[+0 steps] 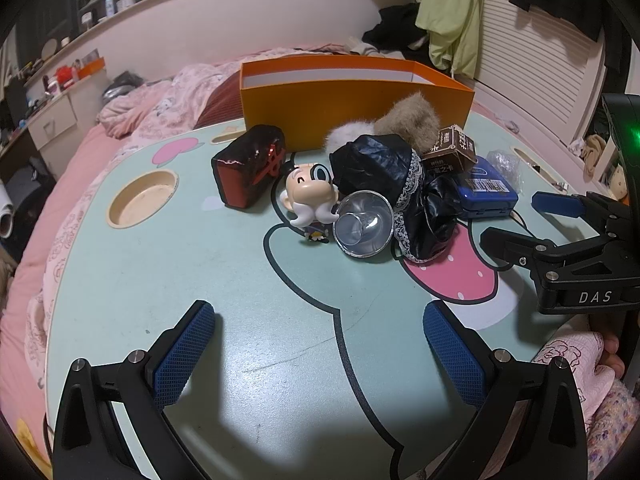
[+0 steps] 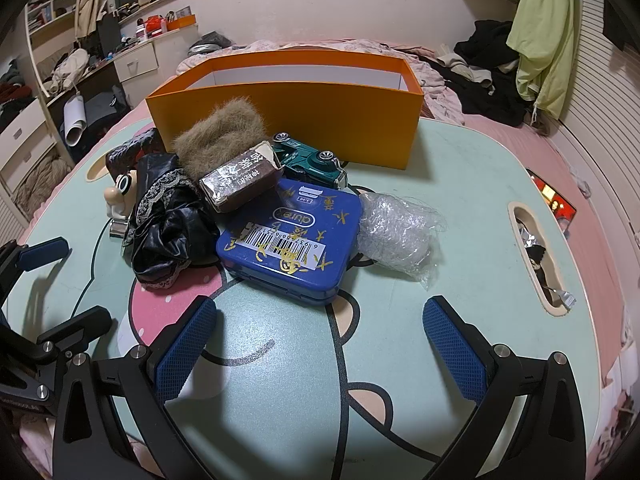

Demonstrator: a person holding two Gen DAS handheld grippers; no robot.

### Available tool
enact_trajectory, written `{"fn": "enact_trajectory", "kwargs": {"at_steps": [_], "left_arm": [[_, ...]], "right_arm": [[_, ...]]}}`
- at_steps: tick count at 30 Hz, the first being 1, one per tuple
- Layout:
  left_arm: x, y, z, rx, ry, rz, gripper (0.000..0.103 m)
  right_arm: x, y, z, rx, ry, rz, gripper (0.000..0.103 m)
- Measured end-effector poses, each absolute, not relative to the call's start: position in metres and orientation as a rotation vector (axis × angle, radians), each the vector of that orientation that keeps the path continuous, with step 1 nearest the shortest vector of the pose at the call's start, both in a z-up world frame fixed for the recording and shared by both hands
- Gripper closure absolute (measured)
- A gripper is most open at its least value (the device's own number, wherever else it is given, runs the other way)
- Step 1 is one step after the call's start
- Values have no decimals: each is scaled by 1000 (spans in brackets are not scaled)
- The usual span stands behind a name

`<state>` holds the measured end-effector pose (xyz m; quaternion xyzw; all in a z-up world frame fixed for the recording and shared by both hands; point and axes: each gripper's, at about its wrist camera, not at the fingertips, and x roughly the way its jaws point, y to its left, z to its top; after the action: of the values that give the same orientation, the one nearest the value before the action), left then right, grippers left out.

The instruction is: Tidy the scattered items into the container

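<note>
Both the left gripper [image 1: 318, 344] and right gripper [image 2: 320, 340] hang spread and empty over the bench [image 1: 200, 280]. The items cluster before the orange container [image 2: 288, 120], seemingly empty. Take the outlying crinkled plastic bag [image 2: 394, 236] first, pinching gently.

Orange box [image 2: 304, 120], blue tin [image 2: 288, 240]

"DAS" on right gripper [image 1: 516, 224]; blue tin [image 2: 288, 236] perhaps "dure".
</note>
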<state>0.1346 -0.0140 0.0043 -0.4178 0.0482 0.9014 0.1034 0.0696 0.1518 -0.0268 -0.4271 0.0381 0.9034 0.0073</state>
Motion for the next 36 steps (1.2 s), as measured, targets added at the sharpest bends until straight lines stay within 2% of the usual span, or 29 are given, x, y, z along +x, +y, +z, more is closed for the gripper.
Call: {"fn": "enact_trajectory", "kwargs": {"at_steps": [36], "left_arm": [[135,-14,4,-1231,141,2660,0]], "right_arm": [[69,152,-26,-1330,130,2808,0]]}}
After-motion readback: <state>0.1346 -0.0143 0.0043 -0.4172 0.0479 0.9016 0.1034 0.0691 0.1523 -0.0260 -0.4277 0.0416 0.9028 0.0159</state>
